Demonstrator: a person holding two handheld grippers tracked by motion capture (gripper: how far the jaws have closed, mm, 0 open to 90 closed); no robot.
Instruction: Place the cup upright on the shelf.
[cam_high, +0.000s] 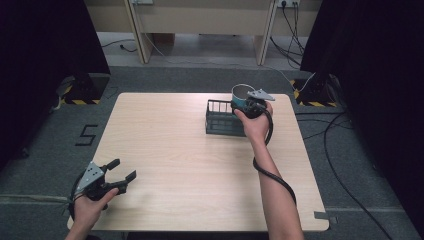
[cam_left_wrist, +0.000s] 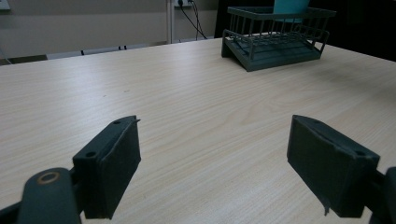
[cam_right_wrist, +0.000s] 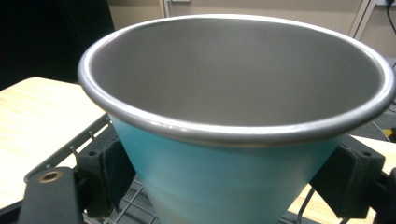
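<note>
A teal metal cup (cam_high: 241, 96) with a silver inside is held upright over the right end of a dark wire rack (cam_high: 223, 119) at the table's far right. My right gripper (cam_high: 248, 106) is shut on the cup (cam_right_wrist: 219, 182), one jaw on each side of its lower wall. The rack's wires (cam_right_wrist: 70, 154) lie just under it. My left gripper (cam_high: 122, 171) hovers open at the table's near left corner, nothing between its jaws. From the left gripper view (cam_left_wrist: 212, 158), the rack (cam_left_wrist: 275, 39) stands far off with the cup (cam_left_wrist: 290, 7) above it.
The light wooden table (cam_high: 190, 170) has bare room across its middle and left. Black curtains flank both sides, and cables (cam_high: 345, 150) trail on the grey floor to the right. A wooden bench (cam_high: 200, 22) stands beyond the table.
</note>
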